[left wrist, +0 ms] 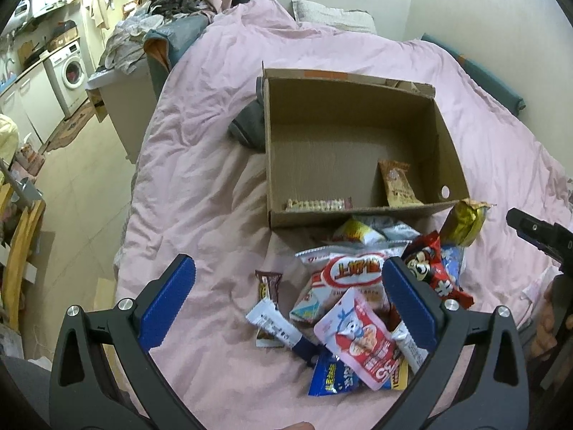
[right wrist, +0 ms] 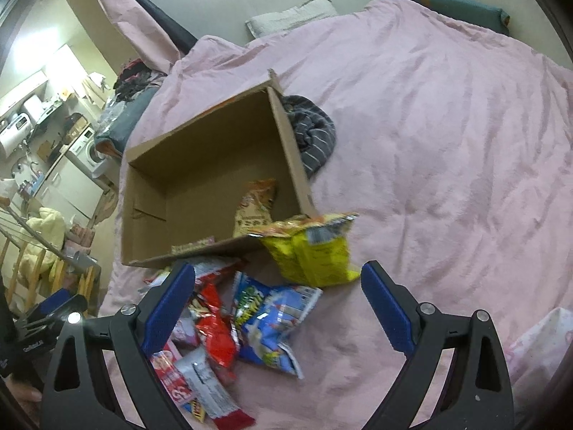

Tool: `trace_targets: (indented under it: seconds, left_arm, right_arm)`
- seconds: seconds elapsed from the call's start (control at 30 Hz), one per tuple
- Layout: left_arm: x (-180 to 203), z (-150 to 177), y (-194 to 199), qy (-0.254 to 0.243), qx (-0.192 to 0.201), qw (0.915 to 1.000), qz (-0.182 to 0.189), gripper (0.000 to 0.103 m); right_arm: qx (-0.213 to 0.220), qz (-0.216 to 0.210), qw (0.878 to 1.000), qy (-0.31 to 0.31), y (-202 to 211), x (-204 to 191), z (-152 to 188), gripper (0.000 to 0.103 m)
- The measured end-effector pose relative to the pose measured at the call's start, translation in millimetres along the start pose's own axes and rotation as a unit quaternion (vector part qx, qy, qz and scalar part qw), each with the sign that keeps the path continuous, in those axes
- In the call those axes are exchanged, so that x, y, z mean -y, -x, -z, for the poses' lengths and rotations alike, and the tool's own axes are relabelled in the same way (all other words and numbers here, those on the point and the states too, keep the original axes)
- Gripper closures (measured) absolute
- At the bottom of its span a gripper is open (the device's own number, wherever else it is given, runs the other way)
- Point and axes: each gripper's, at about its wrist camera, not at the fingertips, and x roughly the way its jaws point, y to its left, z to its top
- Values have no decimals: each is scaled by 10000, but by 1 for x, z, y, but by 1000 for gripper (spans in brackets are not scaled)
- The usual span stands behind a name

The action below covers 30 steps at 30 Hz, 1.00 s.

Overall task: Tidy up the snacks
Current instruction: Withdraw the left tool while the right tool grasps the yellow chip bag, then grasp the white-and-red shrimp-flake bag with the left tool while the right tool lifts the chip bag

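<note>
An open cardboard box [left wrist: 358, 86] stands on the pink bed; it also shows in the right wrist view [right wrist: 290, 143]. Inside it lie a brown snack packet [left wrist: 397, 182] and a flat biscuit pack [left wrist: 318, 203]. A pile of snack packets [left wrist: 361, 308] lies in front of the box. My left gripper [left wrist: 286, 302] is open above the pile. My right gripper [right wrist: 277, 304] is open above a blue packet [right wrist: 272, 319], with a red packet [right wrist: 215, 329] at its left finger and a yellow bag [right wrist: 311, 251] ahead by the box corner.
A grey striped cloth [right wrist: 311, 136] lies beside the box. The pink duvet [right wrist: 447, 143] spreads wide to the right. A pillow [left wrist: 333, 18] lies at the head of the bed. The bed edge drops to the floor [left wrist: 82, 186] on the left, with a washing machine [left wrist: 70, 70] beyond.
</note>
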Motion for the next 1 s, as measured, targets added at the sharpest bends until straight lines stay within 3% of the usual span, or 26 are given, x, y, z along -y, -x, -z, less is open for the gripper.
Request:
trace_targets:
  seconds: [0.2,0.27,0.37,0.63,0.83,0.87,0.9,1.0]
  left_arm:
    - [-12,7,-6,146,-136,9998,-95,0]
    - [-19,7,-8,284,-182,9994,-108,0]
    - [-31,5,-13,563,-273,9980,-90,0]
    - [-52,3,-24,1007,-445,9938,-138,0]
    - [-58,4,-30,1098,-534,9923,-221,0]
    - [-58,5,-31,1100,-552,9921,-226,0]
    - [-57,5,-33,1094,-576,9921,-228,0]
    - [-54,6,-38,1101,-665,9915,-182,0]
  right_arm:
    - [-224,109,9989,-403,-7,20,2,7]
    - [-411,406,9973,-456,-17,25,3,7]
    - [-843,241,9940,-648,-40,31,4,7]
    - [-1222,831,9888,187,-89,1,-6,7]
    - [-1220,1036,9871,97,-109,2,-12,7]
    - [-1230,1020,9871,59,-111,3,-13,9]
    - [-1233,965,9877,7,-112,5,-15,19]
    - [-1270,822,9884,-100,-111,9,-17,34]
